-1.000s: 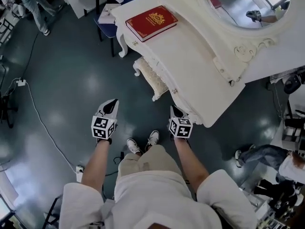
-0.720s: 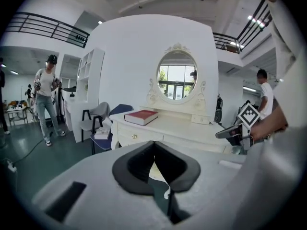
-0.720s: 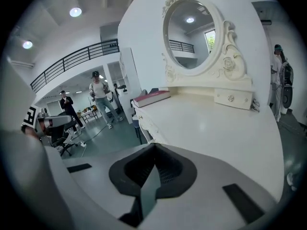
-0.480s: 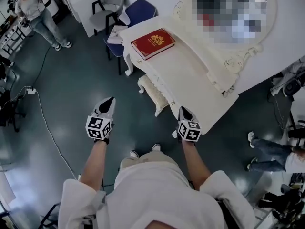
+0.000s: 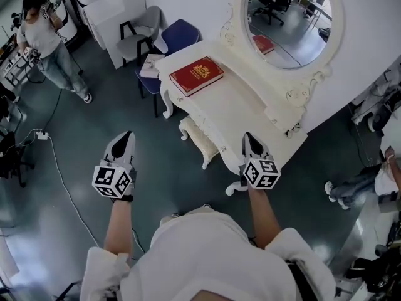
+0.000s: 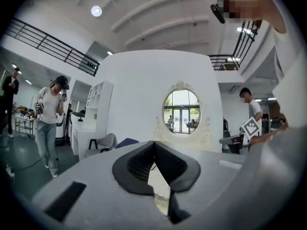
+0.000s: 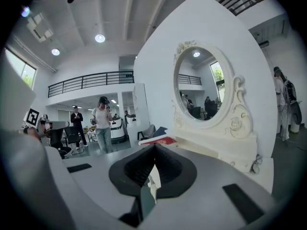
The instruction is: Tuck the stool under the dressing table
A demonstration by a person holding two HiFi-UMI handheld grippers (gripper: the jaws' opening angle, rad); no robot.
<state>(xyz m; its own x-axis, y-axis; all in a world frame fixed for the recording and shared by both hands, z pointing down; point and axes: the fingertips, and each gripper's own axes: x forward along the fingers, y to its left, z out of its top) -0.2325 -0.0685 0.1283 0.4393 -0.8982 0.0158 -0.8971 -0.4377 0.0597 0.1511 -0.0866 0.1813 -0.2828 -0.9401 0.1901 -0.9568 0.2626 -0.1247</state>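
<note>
The white dressing table (image 5: 250,115) with its oval mirror (image 5: 293,19) stands ahead of me, and a red book (image 5: 197,76) lies on its top. The cream stool (image 5: 199,140) sits against the table's front edge, partly beneath it. My left gripper (image 5: 127,135) hangs over bare floor left of the stool, shut and empty. At the table's near corner my right gripper (image 5: 248,137) is also shut, holding nothing. In the left gripper view the gripper (image 6: 154,145) faces the mirror (image 6: 181,111) with its pads meeting. The right gripper (image 7: 154,148) points along the table past the book (image 7: 158,141).
A grey chair (image 5: 143,30) and a blue chair (image 5: 178,36) stand behind the table's far end beside a white cabinet (image 5: 103,5). A person (image 5: 44,36) stands at the upper left. A cable (image 5: 59,168) runs across the dark floor. Someone's legs (image 5: 351,187) show at right.
Both grippers have risen toward the camera and spread further apart, staying shut. The view has pulled up and back, so the table and stool look smaller and the whole mirror shows.
</note>
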